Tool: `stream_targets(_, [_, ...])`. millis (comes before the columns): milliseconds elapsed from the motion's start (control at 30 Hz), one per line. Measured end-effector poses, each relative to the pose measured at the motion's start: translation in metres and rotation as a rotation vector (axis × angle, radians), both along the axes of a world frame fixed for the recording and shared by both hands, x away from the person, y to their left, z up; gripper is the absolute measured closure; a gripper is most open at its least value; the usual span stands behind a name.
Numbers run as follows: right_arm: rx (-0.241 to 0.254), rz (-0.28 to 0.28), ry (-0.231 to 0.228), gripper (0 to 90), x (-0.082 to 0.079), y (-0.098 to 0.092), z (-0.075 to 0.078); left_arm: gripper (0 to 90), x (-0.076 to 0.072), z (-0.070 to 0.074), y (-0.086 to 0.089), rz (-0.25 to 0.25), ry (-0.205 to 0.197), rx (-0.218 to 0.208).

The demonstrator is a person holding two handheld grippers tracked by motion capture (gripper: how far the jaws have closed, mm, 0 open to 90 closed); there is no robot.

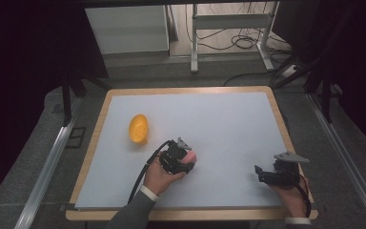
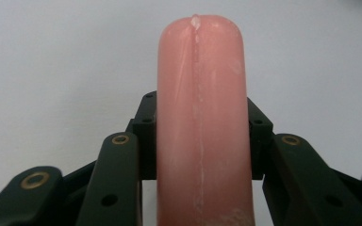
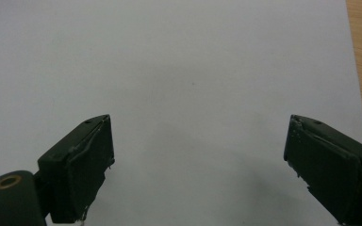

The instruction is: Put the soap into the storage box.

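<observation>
Pink sausage (image 2: 201, 122) clamped in left gripper (image 2: 201, 141), protruding forward

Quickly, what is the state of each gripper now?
Left gripper: closed on the pink sausage.
Right gripper: open, nothing between its jaws.

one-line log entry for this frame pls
left tool: shut on pink sausage | right tool: open, nothing held, over white mat | yellow-orange mango: on mat, apart from both tools

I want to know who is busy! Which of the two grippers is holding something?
The left gripper is: its jaws are clamped on a pink sausage. The right gripper has its jaws wide apart, with nothing between them.
</observation>
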State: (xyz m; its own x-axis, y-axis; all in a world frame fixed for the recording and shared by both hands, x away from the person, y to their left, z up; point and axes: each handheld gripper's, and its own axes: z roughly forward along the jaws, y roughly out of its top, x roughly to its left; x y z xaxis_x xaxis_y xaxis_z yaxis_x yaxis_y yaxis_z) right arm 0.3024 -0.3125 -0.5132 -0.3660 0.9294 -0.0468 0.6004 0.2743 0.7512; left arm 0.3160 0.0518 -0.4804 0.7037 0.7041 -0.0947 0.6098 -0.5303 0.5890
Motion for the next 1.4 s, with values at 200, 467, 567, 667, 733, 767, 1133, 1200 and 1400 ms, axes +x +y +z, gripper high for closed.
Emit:
stream_targets(200, [0.002,0.000,-0.001,8.3,0.000,0.000,0.000,59.9,0.001,0.001,0.009,0.016,-0.001,-0.002])
stream_targets(467, [-0.005,0.002,0.004,8.4,0.000,0.000,-0.001,59.9,0.005,0.001,0.025,0.042,0.009,-0.001])
stream_targets(567, [-0.006,0.002,0.006,8.3,0.000,0.000,-0.001,59.9,0.007,0.002,0.035,0.062,0.012,-0.008])
stream_targets(667, [-0.006,0.001,0.006,8.3,0.000,0.000,-0.001,59.9,0.008,0.002,0.042,0.080,0.011,-0.010])
stream_targets(733, [-0.009,0.002,0.005,8.3,0.000,0.001,-0.002,59.9,0.009,0.002,0.047,0.085,0.014,-0.007])
stream_targets(767, [-0.010,0.002,0.005,8.3,0.001,0.001,-0.002,59.9,0.010,0.002,0.049,0.085,0.015,-0.002])
stream_targets(1133, [-0.012,0.001,0.009,8.3,0.001,0.001,-0.002,59.9,0.012,0.002,0.066,0.123,0.021,-0.003])
stream_targets(1200, [-0.013,0.002,0.010,8.4,0.001,0.001,-0.003,59.9,0.013,0.003,0.068,0.132,0.018,-0.011])
stream_targets(1400, [-0.016,-0.001,0.003,8.6,0.000,0.001,-0.002,59.9,0.016,0.004,0.076,0.151,0.022,-0.015])
